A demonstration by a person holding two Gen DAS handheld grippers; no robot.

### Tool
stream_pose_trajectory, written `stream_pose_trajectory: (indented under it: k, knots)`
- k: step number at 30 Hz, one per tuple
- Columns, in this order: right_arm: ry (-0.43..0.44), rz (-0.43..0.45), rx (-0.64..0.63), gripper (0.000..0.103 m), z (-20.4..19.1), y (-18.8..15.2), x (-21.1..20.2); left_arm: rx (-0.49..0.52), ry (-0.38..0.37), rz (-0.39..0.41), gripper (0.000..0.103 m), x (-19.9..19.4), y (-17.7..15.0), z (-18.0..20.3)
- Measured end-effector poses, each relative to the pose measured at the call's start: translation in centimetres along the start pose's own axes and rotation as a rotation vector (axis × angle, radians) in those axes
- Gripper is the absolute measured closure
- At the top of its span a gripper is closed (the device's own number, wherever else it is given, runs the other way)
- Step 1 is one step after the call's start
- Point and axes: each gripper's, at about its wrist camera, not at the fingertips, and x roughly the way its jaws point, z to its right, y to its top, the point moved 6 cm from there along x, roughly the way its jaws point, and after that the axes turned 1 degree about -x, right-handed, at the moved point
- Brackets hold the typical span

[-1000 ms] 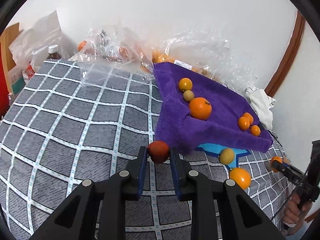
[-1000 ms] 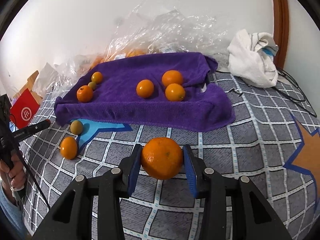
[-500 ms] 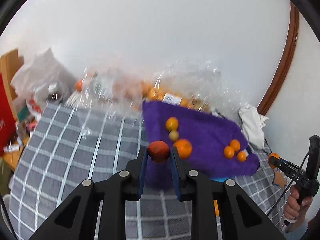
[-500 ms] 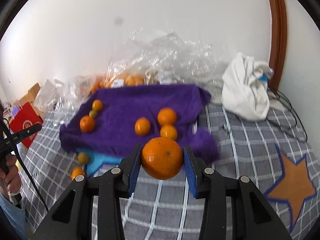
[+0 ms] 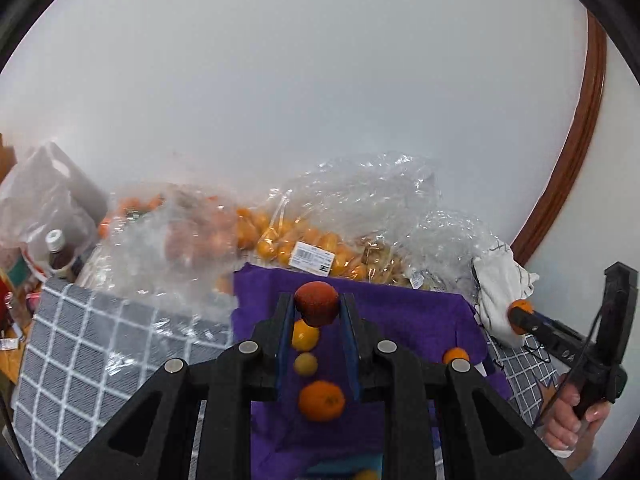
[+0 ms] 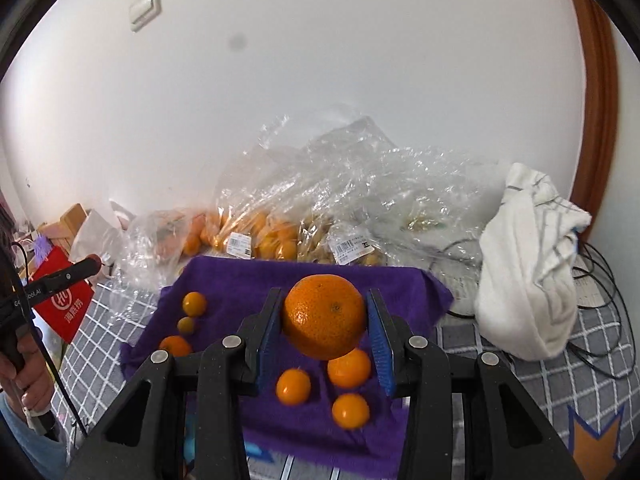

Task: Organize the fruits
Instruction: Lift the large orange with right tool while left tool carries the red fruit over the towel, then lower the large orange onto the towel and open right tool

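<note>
My left gripper (image 5: 316,306) is shut on a small dark red fruit (image 5: 317,303) and holds it in the air above the purple towel (image 5: 404,320). Below it on the towel lie a yellow-orange fruit (image 5: 305,336), a small greenish one (image 5: 305,363) and an orange (image 5: 321,400). My right gripper (image 6: 325,322) is shut on a large orange (image 6: 324,322), raised above the same towel (image 6: 236,280). Three small oranges (image 6: 349,368) lie under it, and three more fruits (image 6: 194,303) lie at the towel's left.
Clear plastic bags of fruit (image 6: 280,236) are piled against the white wall behind the towel. A white cloth bundle (image 6: 528,264) with black cables sits at the right. A red bag (image 6: 66,300) and a bottle (image 5: 58,250) stand at the left. The cover is grey checked.
Both grippers have risen from near the checked cover and moved forward over the purple towel, each still holding its fruit.
</note>
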Motion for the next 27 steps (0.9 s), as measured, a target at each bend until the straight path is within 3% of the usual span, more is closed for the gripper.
stream_pose_trajectory:
  k: [5, 11, 14, 19, 27]
  knots:
    - [-0.022, -0.088, 0.022, 0.062, 1.6, -1.3, 4.8, 0.023, -0.002, -0.018, 0.081, 2.6, 0.0, 0.9]
    - [-0.042, -0.137, 0.04, 0.062, 3.0, -3.1, 7.7, 0.052, -0.016, -0.048, 0.081, 4.9, -1.2, 0.9]
    - [-0.048, -0.143, 0.054, 0.062, 3.6, -3.6, 8.4, 0.068, -0.008, -0.087, 0.081, 6.0, -2.2, 0.7]
    - [-0.059, -0.172, 0.061, 0.062, 4.0, -4.4, 9.6, 0.041, -0.061, -0.163, 0.081, 7.9, -3.6, 1.2]
    - [-0.054, -0.152, 0.056, 0.06, 4.0, -4.6, 8.8, 0.1, -0.036, -0.251, 0.081, 10.0, -6.0, 2.7]
